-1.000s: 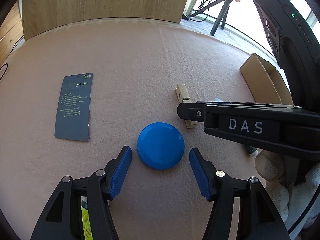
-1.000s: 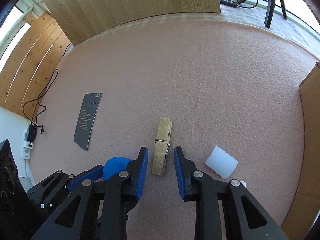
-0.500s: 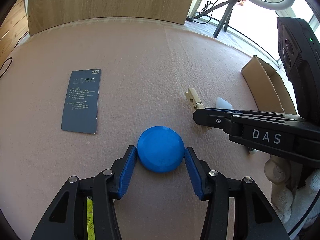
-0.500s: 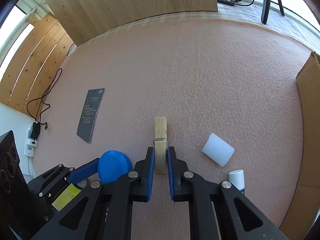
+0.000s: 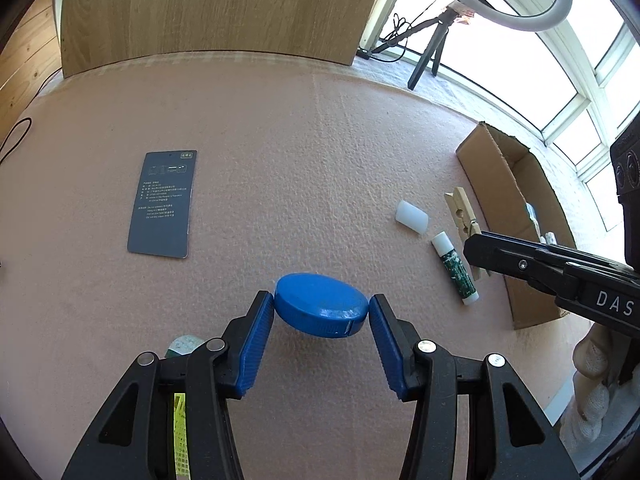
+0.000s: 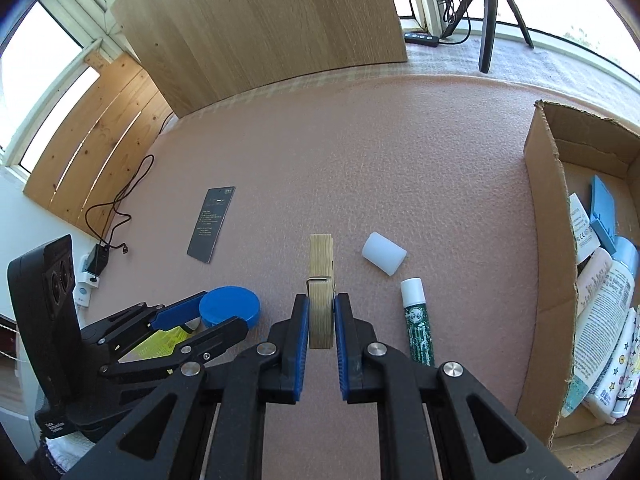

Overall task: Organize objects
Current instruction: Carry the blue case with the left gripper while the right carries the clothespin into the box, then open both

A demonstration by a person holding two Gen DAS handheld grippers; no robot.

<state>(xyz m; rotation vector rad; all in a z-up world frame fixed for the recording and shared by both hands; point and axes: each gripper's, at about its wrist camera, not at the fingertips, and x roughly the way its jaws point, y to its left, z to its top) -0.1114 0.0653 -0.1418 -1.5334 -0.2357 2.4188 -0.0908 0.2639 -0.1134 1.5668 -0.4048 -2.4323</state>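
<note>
A: What is the left hand-held gripper doing?

B: Its blue pads pinch a round blue lid by its rim, one pad on each side. The lid is tilted and clear of the pink mat, with its shadow on the mat beneath it.

A: And the right hand-held gripper?

B: Its jaws have been closing and are now pressed onto a wooden clothespin. The pads grip the clothespin's near end, and the far end sticks out ahead of the fingers.

A: What else lies on the mat?

B: In the right wrist view, a white cylinder lies on its side just right of the clothespin. A green tube with a white cap lies nearer, beside the right finger. A dark printed card lies flat, well apart to the left.

A: Is there a container?

B: An open cardboard box stands at the right edge of the mat. Bottles, a blue item and packets lie inside it. In the left wrist view, a gloved hand shows at the right edge.
</note>
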